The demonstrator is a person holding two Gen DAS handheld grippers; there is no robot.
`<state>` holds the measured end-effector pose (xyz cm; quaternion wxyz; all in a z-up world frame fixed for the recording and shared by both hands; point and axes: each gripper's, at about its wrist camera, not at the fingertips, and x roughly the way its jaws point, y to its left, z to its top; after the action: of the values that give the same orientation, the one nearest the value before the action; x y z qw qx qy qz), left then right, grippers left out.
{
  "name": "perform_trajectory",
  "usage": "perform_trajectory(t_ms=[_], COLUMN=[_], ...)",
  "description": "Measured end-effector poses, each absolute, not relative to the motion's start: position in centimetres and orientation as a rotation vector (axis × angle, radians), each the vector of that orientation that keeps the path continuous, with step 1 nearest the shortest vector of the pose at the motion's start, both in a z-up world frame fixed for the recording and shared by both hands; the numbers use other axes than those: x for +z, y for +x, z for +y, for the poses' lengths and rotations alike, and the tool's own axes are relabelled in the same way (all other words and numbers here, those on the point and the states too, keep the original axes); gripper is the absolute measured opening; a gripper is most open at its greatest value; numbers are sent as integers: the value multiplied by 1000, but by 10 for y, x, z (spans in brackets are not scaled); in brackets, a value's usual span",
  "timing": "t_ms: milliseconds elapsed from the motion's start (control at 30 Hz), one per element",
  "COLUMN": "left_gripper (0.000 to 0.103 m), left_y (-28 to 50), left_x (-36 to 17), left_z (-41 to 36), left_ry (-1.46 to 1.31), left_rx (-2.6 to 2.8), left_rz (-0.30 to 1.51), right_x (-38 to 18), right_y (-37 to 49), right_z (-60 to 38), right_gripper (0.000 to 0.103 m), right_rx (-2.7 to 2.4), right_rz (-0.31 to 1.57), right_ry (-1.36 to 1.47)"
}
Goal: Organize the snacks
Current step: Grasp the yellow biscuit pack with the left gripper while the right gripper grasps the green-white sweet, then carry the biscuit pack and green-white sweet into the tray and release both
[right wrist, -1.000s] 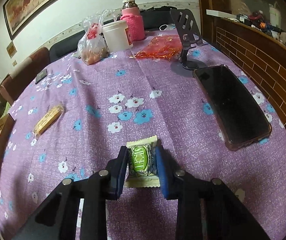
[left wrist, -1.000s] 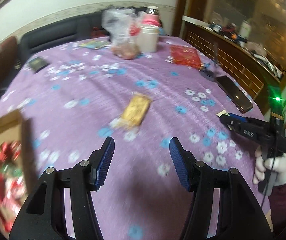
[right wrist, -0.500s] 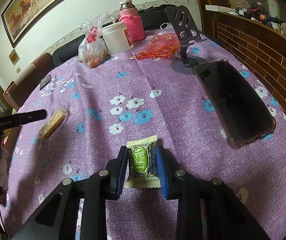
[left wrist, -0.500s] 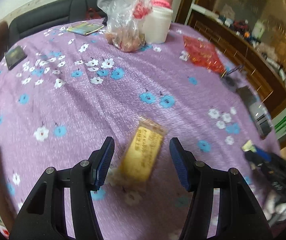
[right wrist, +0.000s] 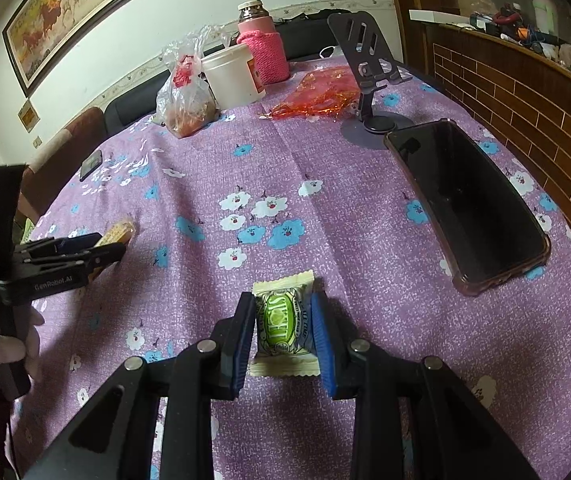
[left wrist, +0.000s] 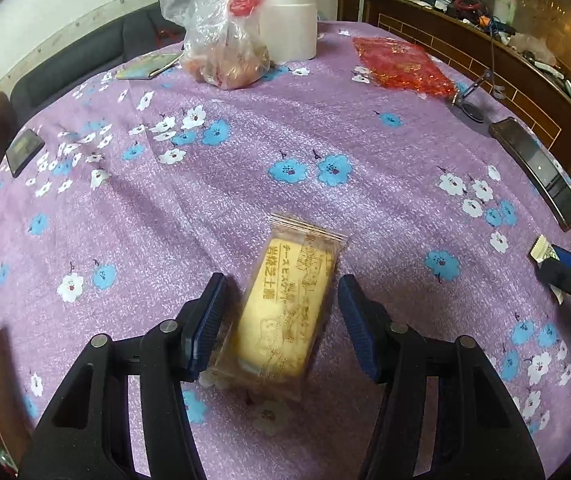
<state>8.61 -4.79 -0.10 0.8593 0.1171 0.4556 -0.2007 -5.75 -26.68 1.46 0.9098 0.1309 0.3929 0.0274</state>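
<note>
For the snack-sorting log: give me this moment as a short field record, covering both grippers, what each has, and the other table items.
left gripper: open, fingers either side of the yellow biscuit packet, not clamped
right gripper: shut on the green candy
surface: purple floral tablecloth
phone: lying flat, near the table's right edge
phone stand: upright, empty
back of table: clear plastic bag, white tub, pink-sleeved flask, red foil bag

The yellow biscuit packet [left wrist: 285, 304], clear-wrapped, lay flat on the counter [left wrist: 325, 128] between my open left tongs [left wrist: 281, 320], untouched. The green-labelled candy [right wrist: 283, 322] sat clamped in my right tongs [right wrist: 283, 328].
</note>
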Motion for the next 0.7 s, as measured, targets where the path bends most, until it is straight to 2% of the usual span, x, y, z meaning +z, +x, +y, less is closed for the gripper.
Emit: perform_trajectory(t_ms=[67, 167, 400, 700], left_gripper=[38, 34, 33, 33], left_y=[82, 76, 47, -12], left_x=[1, 4, 11, 48], left_z=[-48, -47, -41, -6], left_ry=[249, 237, 167, 56], left_rx=[-431, -437, -481, -482], left_rz=[961, 969, 972, 881], right_x=[15, 14, 24, 34], right_y=[-58, -58, -66, -73], right_z=[-269, -275, -285, -282], right_gripper=[29, 29, 28, 28], right_rx=[59, 71, 82, 122], right_rz=[810, 808, 739, 676], right_ry=[287, 325, 384, 381])
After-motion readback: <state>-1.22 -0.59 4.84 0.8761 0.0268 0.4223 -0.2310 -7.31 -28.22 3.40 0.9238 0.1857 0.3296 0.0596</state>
